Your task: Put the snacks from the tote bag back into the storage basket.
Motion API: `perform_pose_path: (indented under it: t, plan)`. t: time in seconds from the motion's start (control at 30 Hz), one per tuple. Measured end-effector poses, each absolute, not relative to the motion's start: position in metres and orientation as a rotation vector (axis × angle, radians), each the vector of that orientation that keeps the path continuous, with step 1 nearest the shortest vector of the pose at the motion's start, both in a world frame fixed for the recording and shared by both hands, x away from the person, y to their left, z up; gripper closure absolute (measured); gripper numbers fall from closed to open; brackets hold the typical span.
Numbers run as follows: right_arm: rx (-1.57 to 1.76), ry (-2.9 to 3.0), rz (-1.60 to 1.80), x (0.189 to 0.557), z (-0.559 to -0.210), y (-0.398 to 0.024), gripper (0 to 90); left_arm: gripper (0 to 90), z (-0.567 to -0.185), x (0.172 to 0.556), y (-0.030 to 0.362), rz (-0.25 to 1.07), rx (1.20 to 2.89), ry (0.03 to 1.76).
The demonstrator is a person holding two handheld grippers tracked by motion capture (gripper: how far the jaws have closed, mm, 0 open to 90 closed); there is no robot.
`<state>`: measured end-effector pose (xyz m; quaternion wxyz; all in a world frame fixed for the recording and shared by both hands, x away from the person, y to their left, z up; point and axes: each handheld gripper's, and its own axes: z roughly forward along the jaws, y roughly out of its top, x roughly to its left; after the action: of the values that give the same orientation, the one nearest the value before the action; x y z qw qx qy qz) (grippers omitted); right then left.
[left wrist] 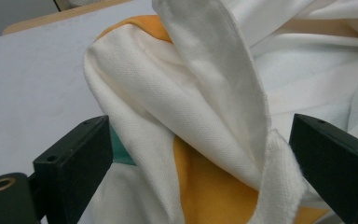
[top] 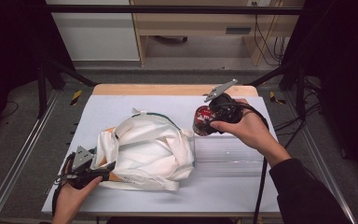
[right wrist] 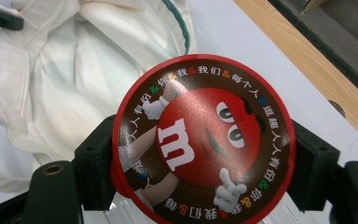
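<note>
White cloth fills the near part of the table (top: 242, 196): a soft bag (top: 144, 151) with orange (left wrist: 214, 191) and green bits lies crumpled at the left. Right at the near edge, the left gripper (top: 103, 171) rests low at the bag's corner. Its black jaws stand wide apart, with folds of cloth and a strap between them. The cloth lies against one jaw, but I cannot tell if the jaws squeeze it. A clear plastic box (top: 223, 156) sits just beside the bag on the right. Farther back, the right gripper (top: 208, 122) is up in the air above the box's far edge. Its jaws clamp a round candy can (right wrist: 203, 140) from both sides. The can's red lid shows a red cartoon candy face. A wooden edge (top: 168, 89) runs along the back.
</note>
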<state>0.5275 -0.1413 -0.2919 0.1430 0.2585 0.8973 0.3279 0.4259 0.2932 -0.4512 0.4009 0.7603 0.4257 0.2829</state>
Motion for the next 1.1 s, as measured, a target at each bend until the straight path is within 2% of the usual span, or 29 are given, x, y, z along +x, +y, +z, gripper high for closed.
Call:
perform_pose_path:
  t: [0.5,1.1]
  plan:
    - [0.734,2.63,0.861,0.53,-0.313,-0.157,25.9,6.3,-0.45,0.42,0.295,0.756,1.91,1.076]
    - [0.716,2.654,0.795,0.529,-0.344,-0.152,25.9,6.5,-0.449,0.418,0.296,0.776,1.919,1.066]
